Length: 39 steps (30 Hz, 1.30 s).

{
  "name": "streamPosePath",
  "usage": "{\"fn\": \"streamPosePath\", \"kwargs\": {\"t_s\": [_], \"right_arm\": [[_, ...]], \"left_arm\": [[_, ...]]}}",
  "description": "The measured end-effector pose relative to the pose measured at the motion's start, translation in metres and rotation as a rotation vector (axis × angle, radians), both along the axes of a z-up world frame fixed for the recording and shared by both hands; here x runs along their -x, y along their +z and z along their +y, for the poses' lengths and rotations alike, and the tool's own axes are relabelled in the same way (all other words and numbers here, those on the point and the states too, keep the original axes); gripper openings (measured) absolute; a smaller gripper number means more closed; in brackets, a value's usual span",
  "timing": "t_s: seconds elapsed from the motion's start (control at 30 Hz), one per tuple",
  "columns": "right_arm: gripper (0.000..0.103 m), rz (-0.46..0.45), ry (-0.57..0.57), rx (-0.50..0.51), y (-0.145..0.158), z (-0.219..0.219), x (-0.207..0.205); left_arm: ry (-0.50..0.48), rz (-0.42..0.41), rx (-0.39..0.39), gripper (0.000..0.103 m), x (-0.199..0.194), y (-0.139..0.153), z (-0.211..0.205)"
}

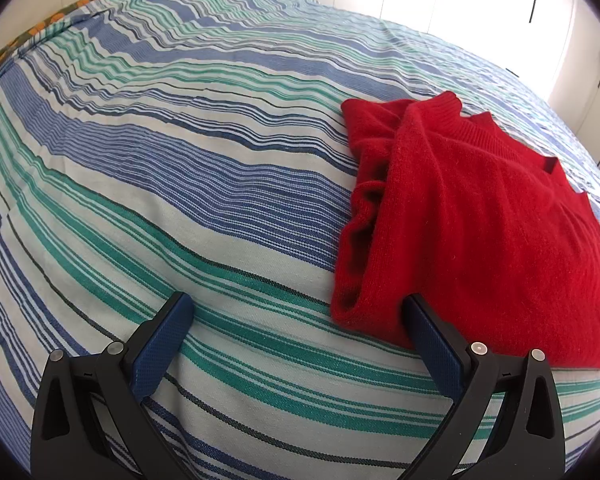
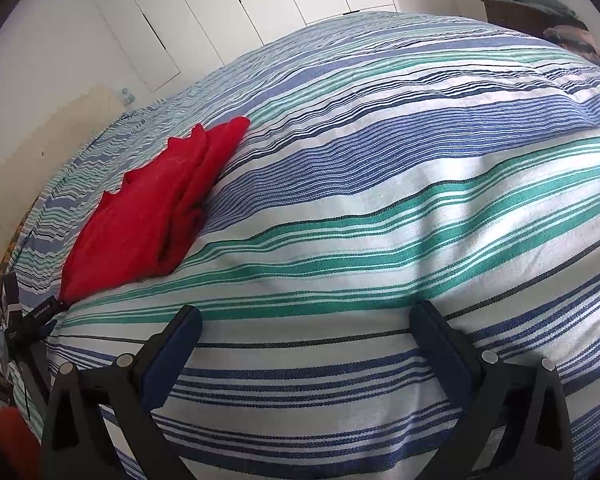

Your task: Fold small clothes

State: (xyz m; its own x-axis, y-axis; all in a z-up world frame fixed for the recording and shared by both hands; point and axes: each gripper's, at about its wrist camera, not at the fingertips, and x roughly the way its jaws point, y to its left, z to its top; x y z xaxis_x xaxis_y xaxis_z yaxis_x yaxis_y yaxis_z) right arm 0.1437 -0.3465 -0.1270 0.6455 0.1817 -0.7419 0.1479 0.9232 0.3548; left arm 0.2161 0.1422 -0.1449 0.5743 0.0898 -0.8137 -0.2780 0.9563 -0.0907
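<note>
A folded red sweater (image 1: 472,220) lies on a striped bed (image 1: 204,184). The left gripper (image 1: 298,316) stands spread wide, one finger touching the sweater's edge. The right gripper (image 2: 308,320) gapes empty, well apart.

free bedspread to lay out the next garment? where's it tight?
Free: the striped bedspread left of the red sweater, and the wide stretch ahead of the right gripper. Tight: the left gripper, jaws open, sits against the sweater's near corner.
</note>
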Motion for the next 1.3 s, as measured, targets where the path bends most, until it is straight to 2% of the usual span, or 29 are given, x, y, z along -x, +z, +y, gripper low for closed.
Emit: {"fn": "streamPosePath", "kwargs": {"t_s": [1.3], "right_arm": [[0.103,-0.004,0.000,0.000,0.0009,0.0000,0.0022]], "left_arm": [[0.000,0.000,0.000,0.103,-0.0003,-0.0003,-0.0003]]}}
